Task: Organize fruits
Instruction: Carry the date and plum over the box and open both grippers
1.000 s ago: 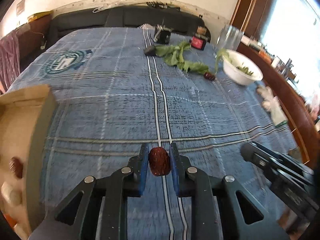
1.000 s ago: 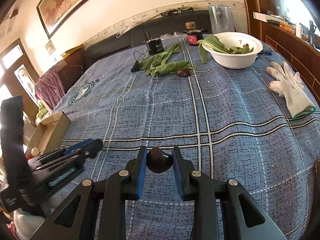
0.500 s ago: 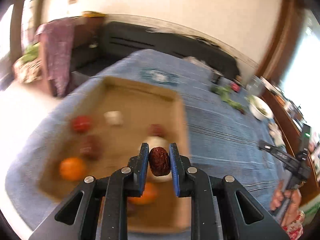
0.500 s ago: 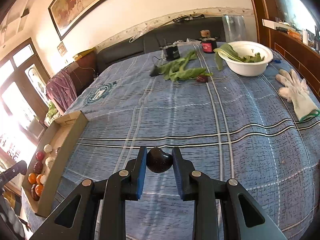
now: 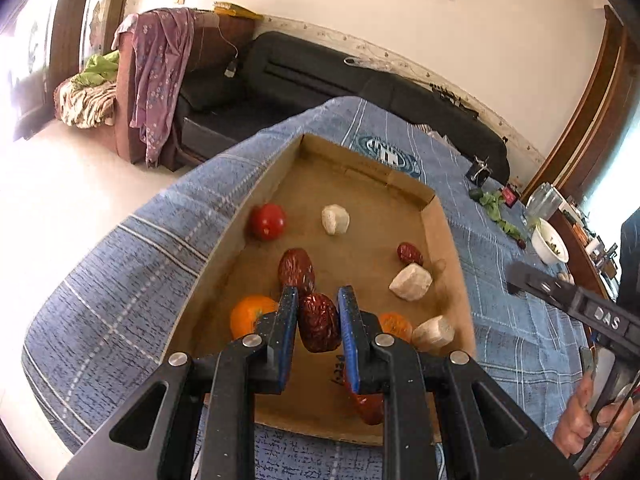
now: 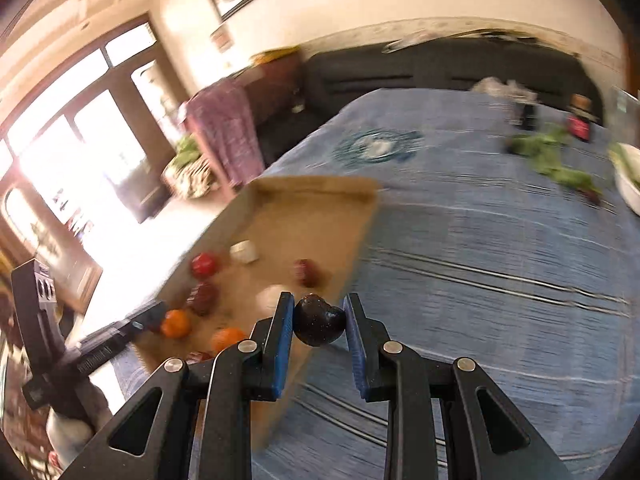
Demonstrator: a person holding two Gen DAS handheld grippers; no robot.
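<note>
The left gripper (image 5: pixel 318 326) pinched a wrinkled red jujube (image 5: pixel 319 328) between its blue pads, holding it above the near half of a shallow cardboard tray (image 5: pixel 448 240) that rested on a blue plaid tablecloth (image 5: pixel 120 280). Inside the tray lay another jujube (image 5: pixel 296 270) just beyond the fingertips, a smaller one (image 5: pixel 409 254) toward the right wall, a red tomato (image 5: pixel 268 221) by the left wall, two oranges (image 5: pixel 250 314) flanking the gripper, and three pale chunks (image 5: pixel 335 219) that could not be identified. A further red fruit (image 5: pixel 366 404) showed partly behind the right finger.

The right gripper (image 6: pixel 319 321) clamped a dark, nearly black plum-like fruit (image 6: pixel 319 321) between its pads, over the tablecloth (image 6: pixel 500 248) just beside the tray's (image 6: pixel 352 240) right wall. That view was blurred. Leafy greens (image 6: pixel 556 160) and the rim of a white bowl (image 6: pixel 628 184) lay at the far right of the table, well apart from the tray.
</note>
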